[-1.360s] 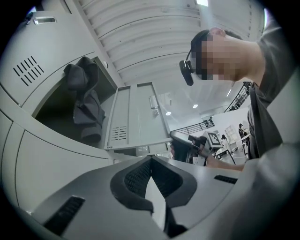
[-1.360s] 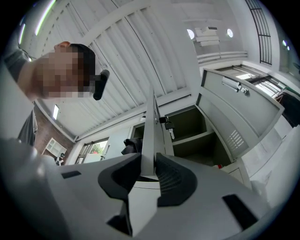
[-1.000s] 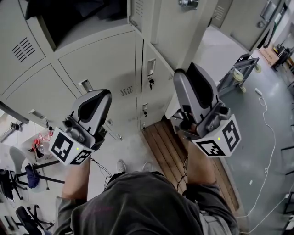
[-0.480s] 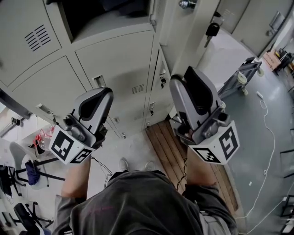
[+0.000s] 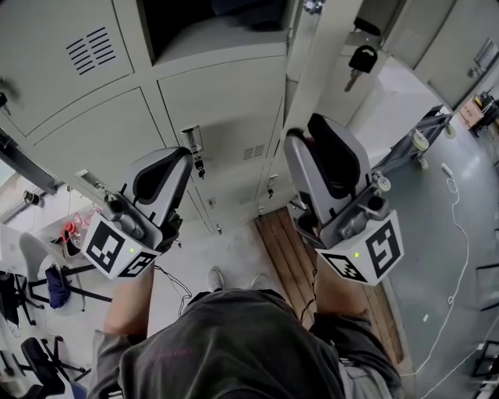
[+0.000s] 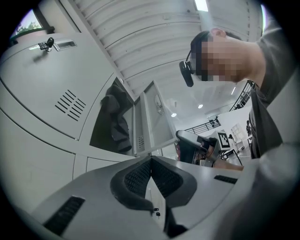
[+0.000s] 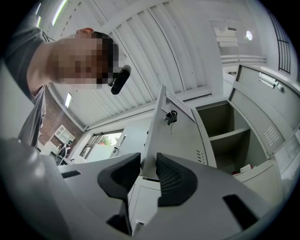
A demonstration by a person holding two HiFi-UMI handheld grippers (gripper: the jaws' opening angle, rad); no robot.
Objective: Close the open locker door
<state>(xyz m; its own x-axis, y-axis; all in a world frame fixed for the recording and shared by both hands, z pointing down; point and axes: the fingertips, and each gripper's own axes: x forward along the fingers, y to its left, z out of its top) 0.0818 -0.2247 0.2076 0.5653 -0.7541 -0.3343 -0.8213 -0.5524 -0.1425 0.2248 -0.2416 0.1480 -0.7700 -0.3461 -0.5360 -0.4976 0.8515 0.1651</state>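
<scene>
The open locker door (image 5: 320,70) swings out at the top of the head view, a black key (image 5: 361,59) hanging from its lock. Dark clothing (image 5: 234,9) lies in the open compartment behind it. My right gripper (image 5: 323,132) is held up just below the door, apart from it, with its jaws slightly open and nothing between them. In the right gripper view the door's edge (image 7: 159,126) and key (image 7: 170,117) show beyond the right gripper (image 7: 148,165). My left gripper (image 5: 165,162) is shut and empty in front of closed lockers. The left gripper (image 6: 151,164) looks towards the door (image 6: 154,117).
Closed grey lockers (image 5: 218,109) fill the wall below and left of the open one. A wooden platform (image 5: 284,249) lies on the floor by the locker base. A metal cart (image 5: 413,140) and a white cable (image 5: 460,257) are at the right.
The head view has tilted up: the lockers have slid down and right in the picture, and the door's key has come into sight. Both grippers hold about the same place.
</scene>
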